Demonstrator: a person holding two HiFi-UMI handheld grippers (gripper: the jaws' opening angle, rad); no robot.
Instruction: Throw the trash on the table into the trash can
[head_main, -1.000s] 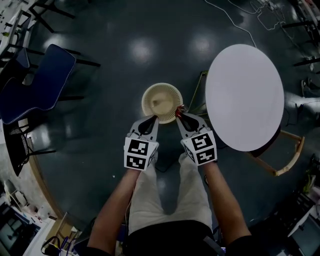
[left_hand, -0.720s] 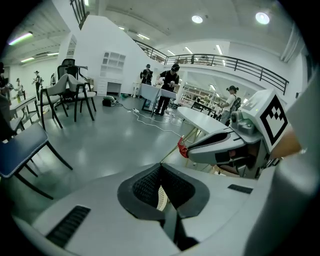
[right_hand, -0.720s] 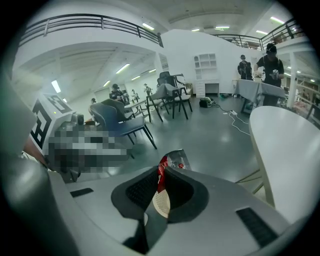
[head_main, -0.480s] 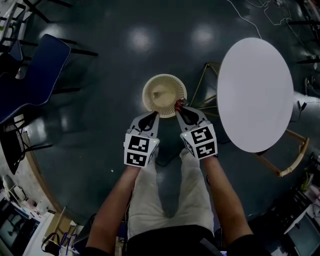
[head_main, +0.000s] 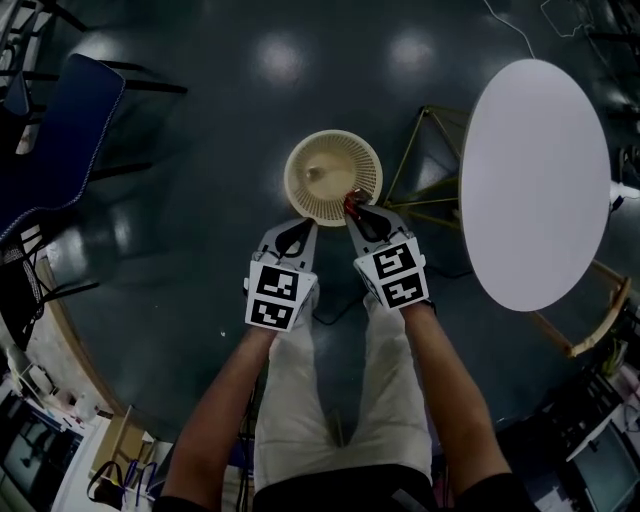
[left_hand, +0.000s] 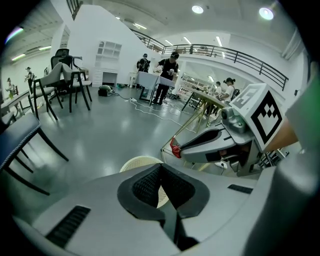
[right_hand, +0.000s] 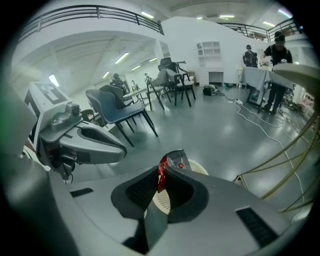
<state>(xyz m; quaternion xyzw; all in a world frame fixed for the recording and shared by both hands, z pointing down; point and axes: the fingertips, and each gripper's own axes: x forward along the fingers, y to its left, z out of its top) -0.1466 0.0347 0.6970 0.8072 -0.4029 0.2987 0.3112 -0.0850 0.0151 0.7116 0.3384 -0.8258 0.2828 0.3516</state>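
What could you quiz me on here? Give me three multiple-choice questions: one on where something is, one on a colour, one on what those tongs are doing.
1. Where does the trash can stand?
A. on a shelf
B. on the floor
C. in someone's lap

2. What colour is the round table top?
A. white
B. black
C. green

3. What state are the right tongs in?
A. wide open and empty
B. shut on a red wrapper
C. shut on a cup

Answers:
1 B: the head view shows it on the dark floor.
2 A: the top is plain white.
3 B: the wrapper sticks out from between the pads, while the left tongs are shut and empty.
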